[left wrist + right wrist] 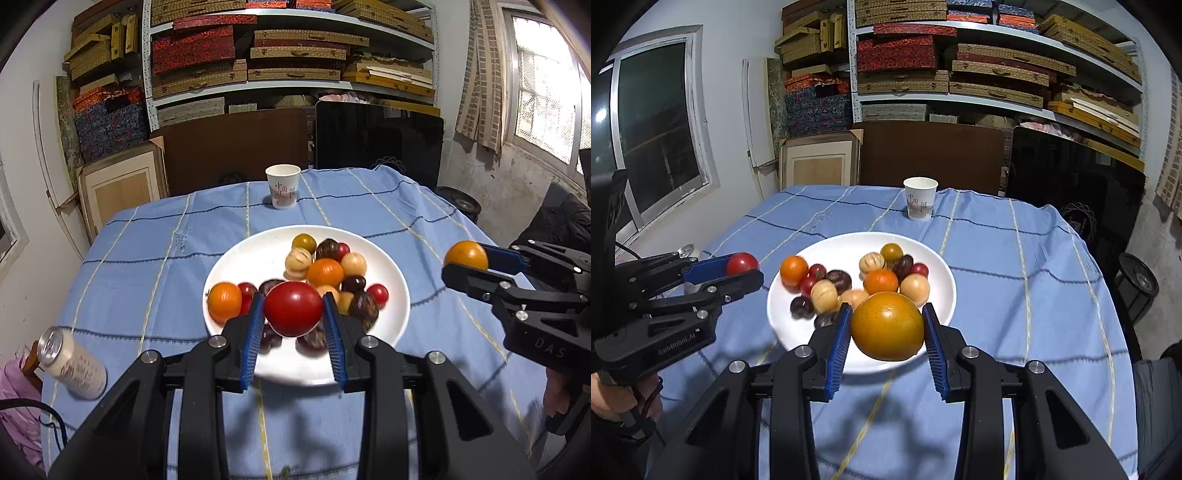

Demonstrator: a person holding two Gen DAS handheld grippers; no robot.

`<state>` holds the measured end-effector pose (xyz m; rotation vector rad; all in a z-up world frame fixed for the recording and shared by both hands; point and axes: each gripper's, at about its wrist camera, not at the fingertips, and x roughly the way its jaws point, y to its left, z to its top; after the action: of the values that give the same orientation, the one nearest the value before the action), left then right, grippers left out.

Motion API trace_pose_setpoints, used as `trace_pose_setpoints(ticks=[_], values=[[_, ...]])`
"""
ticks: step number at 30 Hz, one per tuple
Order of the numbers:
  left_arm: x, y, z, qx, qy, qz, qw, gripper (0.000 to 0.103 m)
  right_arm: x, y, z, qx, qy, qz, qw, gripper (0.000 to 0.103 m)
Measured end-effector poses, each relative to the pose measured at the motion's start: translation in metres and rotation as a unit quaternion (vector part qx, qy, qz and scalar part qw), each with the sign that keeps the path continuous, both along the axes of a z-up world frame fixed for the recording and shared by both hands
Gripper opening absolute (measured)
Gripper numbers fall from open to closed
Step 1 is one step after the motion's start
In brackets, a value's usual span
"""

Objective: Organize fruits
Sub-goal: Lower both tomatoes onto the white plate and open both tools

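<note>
Left wrist view: the left gripper (293, 314) holds a red tomato-like fruit (293, 308) between its blue ribbed pads (254, 332), above the near part of a white plate (229, 258). The plate lies on a table under a blue checked cloth (147, 258). On the plate: an orange fruit (224, 301) at the left edge, a second orange fruit (325, 272) near the middle, a greenish-yellow ball (304, 243) at the far side, two pale beige ribbed fruits (298, 263), several small red cherry-like fruits (378, 293) and dark brown, walnut-like pieces (364, 306). The pieces lie loosely clustered, many touching one another. Beyond the plate stands an upright white paper cup (283, 185) with printed characters; its contents cannot be seen. A drink can (72, 357) stands at the left edge of the cloth, looking tilted in the fisheye view, its top unopened as far as can be told. At right, the right gripper (466, 263) grips a large orange-yellow fruit (466, 254), well to the right of the plate.

Right wrist view: the right gripper (886, 328) is clamped on the large orange-yellow fruit (887, 325), speckled, over the plate's (934, 266) near rim. The left gripper (742, 269), at left, carries the red fruit (741, 263) just beside the plate's left rim. The paper cup (920, 198) stands behind the plate. Shelves of flat boxes (960, 55) fill the background.
</note>
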<state>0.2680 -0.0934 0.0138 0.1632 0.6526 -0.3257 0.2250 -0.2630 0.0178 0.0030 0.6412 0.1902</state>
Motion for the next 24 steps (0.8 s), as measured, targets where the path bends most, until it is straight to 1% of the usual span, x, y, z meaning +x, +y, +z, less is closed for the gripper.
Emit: trace_pose_setpoints(ticks=[2, 5, 9, 14, 15, 16, 17, 18, 19, 20, 21, 22, 24], values=[[0.016, -0.005, -0.003, 0.004, 0.001, 0.004, 1.0000, 0.031, 0.017, 0.001, -0.001, -0.009, 0.000, -0.002, 1.000, 0.039], [0.035, -0.011, -0.009, 0.011, 0.002, 0.009, 0.9999, 0.031, 0.039, 0.003, -0.003, -0.009, 0.005, 0.002, 1.000, 0.039], [0.061, -0.011, -0.018, 0.014, 0.015, 0.019, 0.9996, 0.031, 0.067, 0.004, -0.010, -0.008, 0.014, 0.004, 1.000, 0.039], [0.093, -0.011, -0.034, 0.017, 0.032, 0.033, 0.9988, 0.031, 0.099, 0.005, -0.027, 0.010, 0.042, 0.008, 0.999, 0.039], [0.099, -0.010, -0.037, 0.015, 0.037, 0.035, 0.9986, 0.033, 0.106, 0.005, -0.033, 0.019, 0.055, 0.012, 0.998, 0.039], [0.104, -0.009, -0.041, 0.012, 0.041, 0.039, 0.9983, 0.041, 0.111, 0.005, -0.036, 0.023, 0.062, 0.014, 0.998, 0.039], [0.109, -0.008, -0.044, 0.010, 0.045, 0.042, 0.9980, 0.057, 0.116, 0.006, -0.041, 0.026, 0.070, 0.014, 0.997, 0.039], [0.113, -0.007, -0.048, 0.009, 0.052, 0.046, 0.9976, 0.067, 0.121, 0.007, -0.046, 0.028, 0.078, 0.017, 0.996, 0.039], [0.116, -0.006, -0.050, 0.007, 0.054, 0.050, 0.9972, 0.082, 0.123, 0.008, -0.049, 0.026, 0.082, 0.018, 0.996, 0.041], [0.116, -0.004, -0.051, 0.007, 0.052, 0.056, 0.9971, 0.086, 0.123, 0.009, -0.050, 0.022, 0.077, 0.012, 0.997, 0.044], [0.116, -0.002, -0.052, 0.010, 0.048, 0.061, 0.9969, 0.086, 0.122, 0.009, -0.049, 0.020, 0.071, 0.008, 0.997, 0.050], [0.116, 0.000, -0.052, 0.010, 0.048, 0.063, 0.9968, 0.087, 0.118, 0.009, -0.047, 0.025, 0.066, 0.010, 0.997, 0.052], [0.112, 0.003, -0.050, 0.008, 0.049, 0.066, 0.9966, 0.089, 0.113, 0.008, -0.044, 0.026, 0.062, 0.009, 0.998, 0.053]])
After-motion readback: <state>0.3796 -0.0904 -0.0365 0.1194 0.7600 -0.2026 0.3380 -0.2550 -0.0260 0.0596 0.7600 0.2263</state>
